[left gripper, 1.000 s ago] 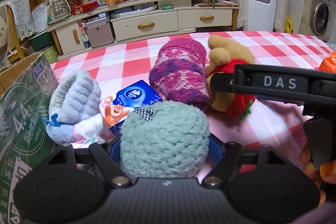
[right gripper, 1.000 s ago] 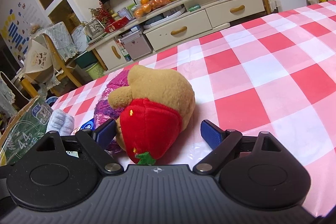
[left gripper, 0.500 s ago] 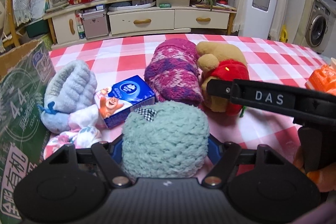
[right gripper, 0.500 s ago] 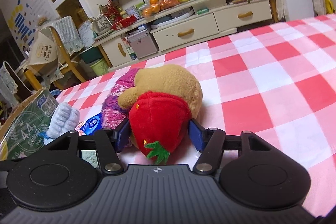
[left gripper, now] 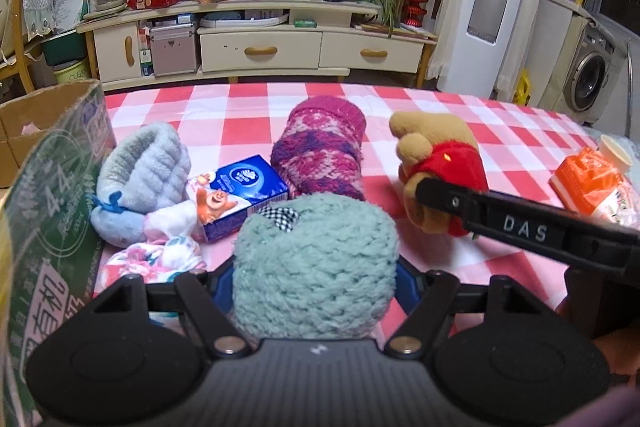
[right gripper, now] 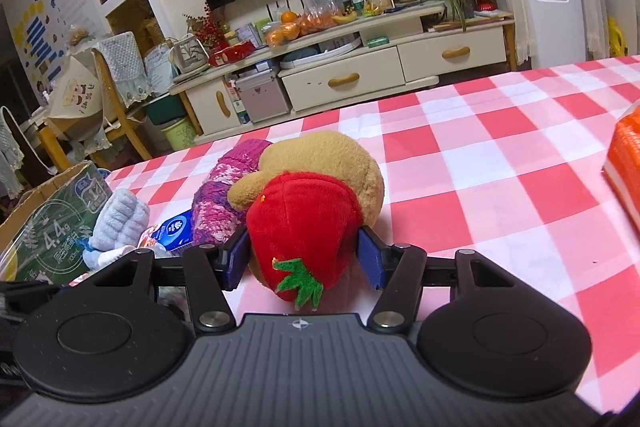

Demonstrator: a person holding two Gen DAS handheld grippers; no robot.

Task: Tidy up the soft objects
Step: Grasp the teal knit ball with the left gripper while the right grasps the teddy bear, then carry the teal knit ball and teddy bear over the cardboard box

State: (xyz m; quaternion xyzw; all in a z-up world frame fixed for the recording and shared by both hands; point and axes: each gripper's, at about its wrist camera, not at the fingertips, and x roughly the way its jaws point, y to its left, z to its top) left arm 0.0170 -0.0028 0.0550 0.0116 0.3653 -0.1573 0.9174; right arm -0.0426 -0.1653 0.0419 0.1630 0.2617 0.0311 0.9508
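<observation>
My left gripper (left gripper: 316, 279) is clamped on a teal knitted bundle (left gripper: 316, 263), its blue fingers (left gripper: 408, 285) pressing into both sides and holding it over the near edge of the table (left gripper: 516, 147). My right gripper (right gripper: 302, 259) is closed around the plush bear (right gripper: 320, 195), the fingers (right gripper: 370, 259) squeezing the red strawberry-like part at its near end while the tan body points away from me; from the left wrist view the bear (left gripper: 436, 171) sits right of centre on the red-and-white checked cloth.

Just left of the bear lies a pink-and-purple knitted roll (left gripper: 324, 151), close to it. Further left is a blue tissue pack (left gripper: 240, 195), then a pale blue fluffy piece (left gripper: 144, 179) with a floral cloth (left gripper: 160, 255) in front of it. A green-printed cardboard box (left gripper: 52, 211) stands at the left edge. An orange packet (left gripper: 592, 183) lies well to the right.
</observation>
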